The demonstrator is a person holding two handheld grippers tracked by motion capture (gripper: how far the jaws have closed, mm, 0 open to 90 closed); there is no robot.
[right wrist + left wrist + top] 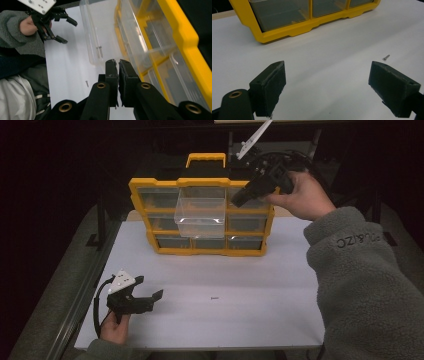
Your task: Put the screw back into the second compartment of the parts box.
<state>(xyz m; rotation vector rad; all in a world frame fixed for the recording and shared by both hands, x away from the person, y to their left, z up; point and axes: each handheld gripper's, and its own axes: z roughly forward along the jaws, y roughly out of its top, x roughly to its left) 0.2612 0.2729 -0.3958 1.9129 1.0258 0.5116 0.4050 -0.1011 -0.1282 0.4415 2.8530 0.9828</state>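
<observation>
A yellow organizer (138, 184) with several clear drawers stands at the back of the white table. Its top middle clear drawer (200, 210) is pulled out, and two small screws (99, 52) lie inside it. My right gripper (240, 199) hovers at the organizer's upper right, just beside the open drawer (87, 30). Its jaws (117, 61) are shut with nothing visible between them. A single small screw (215, 297) lies loose on the table. My left gripper (151, 287) rests low at the front left, jaws wide open (327, 68) and empty, with the screw (386, 57) ahead to its right.
The white table (280, 285) ends at a metal rail on the left and a dark surround behind. A grey-sleeved arm (360, 280) covers the right side. The loose screw (86, 83) lies on the table below the drawer in the right gripper view.
</observation>
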